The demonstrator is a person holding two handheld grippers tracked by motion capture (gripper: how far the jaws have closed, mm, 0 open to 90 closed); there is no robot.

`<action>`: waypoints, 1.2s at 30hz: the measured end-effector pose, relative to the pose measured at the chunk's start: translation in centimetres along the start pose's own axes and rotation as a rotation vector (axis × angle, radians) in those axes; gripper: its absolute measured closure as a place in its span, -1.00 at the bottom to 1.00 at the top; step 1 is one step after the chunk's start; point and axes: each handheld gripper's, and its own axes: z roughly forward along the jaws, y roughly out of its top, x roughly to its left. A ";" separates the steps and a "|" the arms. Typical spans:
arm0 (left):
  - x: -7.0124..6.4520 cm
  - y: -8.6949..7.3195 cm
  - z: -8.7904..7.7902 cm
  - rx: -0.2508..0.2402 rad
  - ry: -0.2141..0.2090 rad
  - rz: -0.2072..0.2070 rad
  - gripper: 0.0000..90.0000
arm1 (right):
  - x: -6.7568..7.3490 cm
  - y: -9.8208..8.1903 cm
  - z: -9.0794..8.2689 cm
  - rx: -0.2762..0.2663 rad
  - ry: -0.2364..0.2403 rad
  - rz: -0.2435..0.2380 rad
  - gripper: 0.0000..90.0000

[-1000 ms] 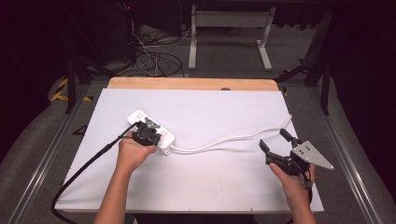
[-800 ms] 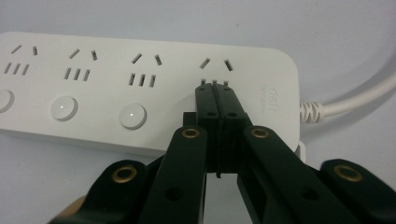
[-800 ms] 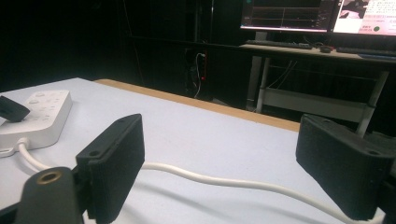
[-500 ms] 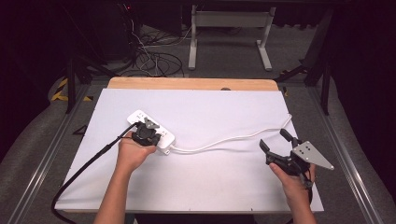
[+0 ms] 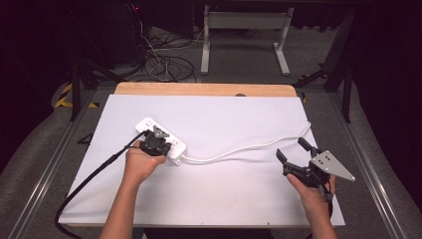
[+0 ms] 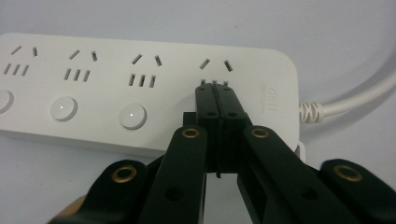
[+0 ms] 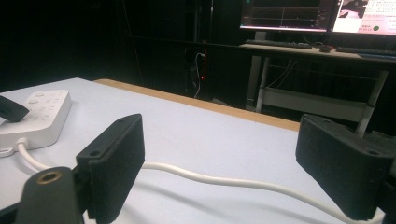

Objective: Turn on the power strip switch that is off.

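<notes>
A white power strip (image 5: 175, 148) with several sockets and round buttons lies on the white table sheet (image 5: 224, 199), left of centre. My left gripper (image 5: 155, 142) is shut, and its joined tips (image 6: 213, 91) press down on the strip (image 6: 140, 60) just below the socket nearest the cord end. Nothing is held between the jaws. The strip's white cable (image 5: 239, 149) snakes right across the sheet. My right gripper (image 5: 291, 148) hovers open at the front right, above the cable (image 7: 210, 177), with nothing between its pads (image 7: 114, 163).
A black cable (image 5: 94, 177) trails from the left gripper off the front left corner. The table's wooden far edge (image 5: 204, 89) borders a dark floor with tangled wires (image 5: 164, 62) and a metal stand (image 5: 244, 22). Monitors (image 7: 285, 14) glow beyond the table.
</notes>
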 end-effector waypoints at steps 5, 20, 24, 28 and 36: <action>0.1 -0.1 0.0 -0.010 -0.001 -0.006 1.00 | 0.1 0.0 0.1 0.005 -0.001 -0.004 -0.64; 0.3 -0.5 0.0 -0.038 -0.015 0.006 1.00 | 0.2 -0.2 0.5 0.017 0.009 -0.011 -0.63; 0.5 -0.7 0.0 -0.064 -0.031 -0.001 1.00 | 0.2 -0.2 0.6 0.018 0.011 -0.013 -0.63; 0.3 -0.7 0.1 -0.081 -0.032 0.003 1.00 | 0.2 -0.3 0.7 0.022 0.008 -0.011 -0.63; 0.2 -0.9 0.1 -0.101 -0.023 0.013 1.00 | 0.2 -0.3 0.7 0.024 0.008 -0.014 -0.63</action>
